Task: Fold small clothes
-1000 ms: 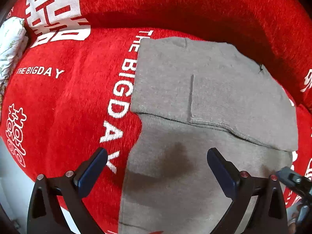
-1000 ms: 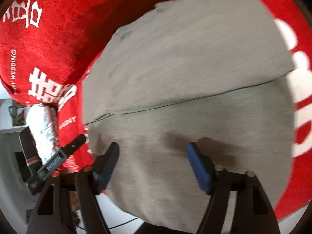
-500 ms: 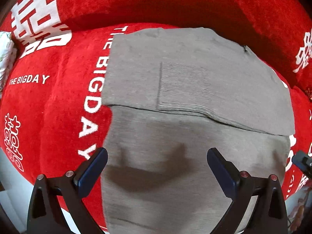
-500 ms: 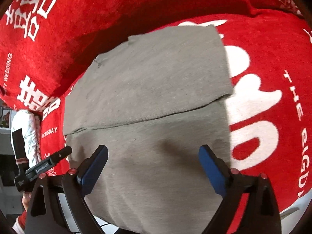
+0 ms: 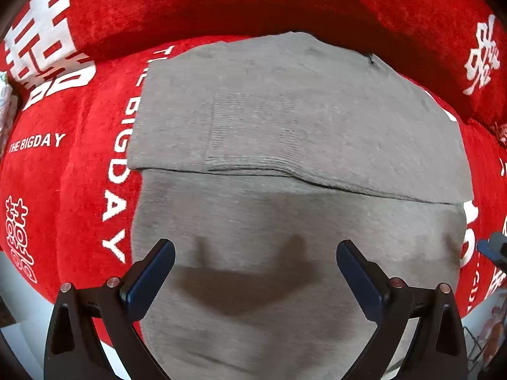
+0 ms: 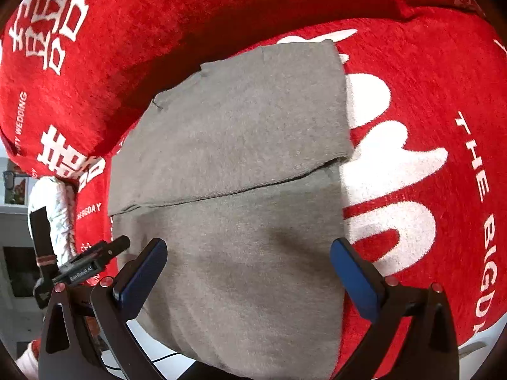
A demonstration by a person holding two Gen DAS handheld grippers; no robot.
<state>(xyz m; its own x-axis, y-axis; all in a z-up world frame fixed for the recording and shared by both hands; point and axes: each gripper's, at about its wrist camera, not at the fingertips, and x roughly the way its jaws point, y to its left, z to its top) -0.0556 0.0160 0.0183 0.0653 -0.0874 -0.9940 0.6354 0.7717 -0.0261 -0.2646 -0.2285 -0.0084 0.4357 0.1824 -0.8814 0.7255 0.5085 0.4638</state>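
A grey knit garment [image 5: 285, 133] lies partly folded on a red sofa seat, its far part doubled over with a ribbed cuff patch [image 5: 253, 133] on top. It also fills the middle of the right wrist view [image 6: 240, 164], with its near edge hanging over the seat front. My left gripper [image 5: 255, 272] is open and empty above the near, single layer. My right gripper [image 6: 248, 269] is open and empty above the same near layer, toward its right edge. The left gripper's tip [image 6: 95, 261] shows at the left of the right wrist view.
The red sofa cover [image 5: 63, 174] carries white lettering and characters; its backrest [image 5: 253, 6] rises just behind the garment. A white patterned cushion [image 6: 60, 209] lies at the far left. White floor [image 6: 158, 342] shows below the seat front.
Both grippers have drawn back and centred over the near layer. The right gripper's jaws have spread wider. The ribbed cuff patch now lies flat on the folded part.
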